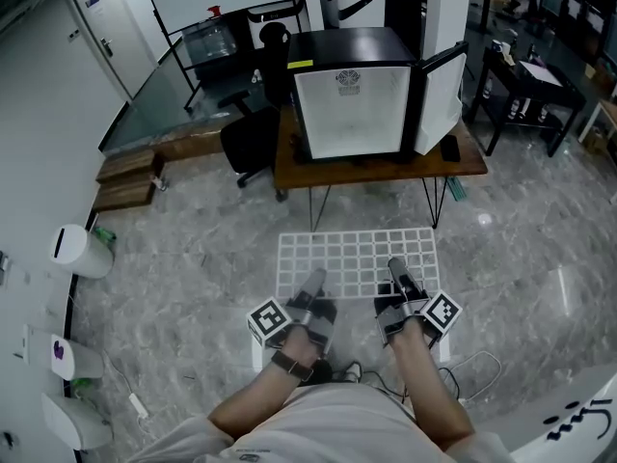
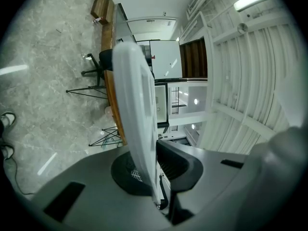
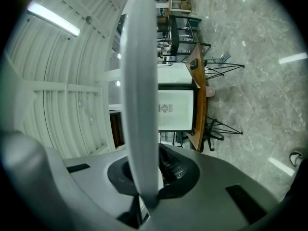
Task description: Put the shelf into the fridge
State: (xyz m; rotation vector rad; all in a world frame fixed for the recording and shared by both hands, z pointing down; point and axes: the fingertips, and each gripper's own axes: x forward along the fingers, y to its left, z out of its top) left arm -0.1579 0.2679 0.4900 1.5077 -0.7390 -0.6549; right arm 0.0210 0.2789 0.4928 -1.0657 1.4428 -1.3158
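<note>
Shelf (image 1: 355,258), a white wire grid, sits flat in the lower middle of the head view, above the marble floor (image 1: 193,258). It is well short of the fridge (image 1: 352,104), which stands on the wooden table (image 1: 386,170) at upper centre with its door (image 1: 442,95) swung open to the right.

We have the left gripper (image 1: 312,283) clamped on the shelf's near edge toward the left. The right gripper (image 1: 396,268) is clamped on the same edge toward the right. Each gripper view shows its two jaws pressed onto the rim, which runs edge-on up the middle of the frame.

We judge this to be the carrying step, with the shelf lifted but not yet at the opening. Next we would need to bring it forward level, square it to the cavity and clear the door.

Only the head view shows the gap to the fridge and the grid's full outline. It does not show the jaw contact, which the gripper views make plain.
</note>
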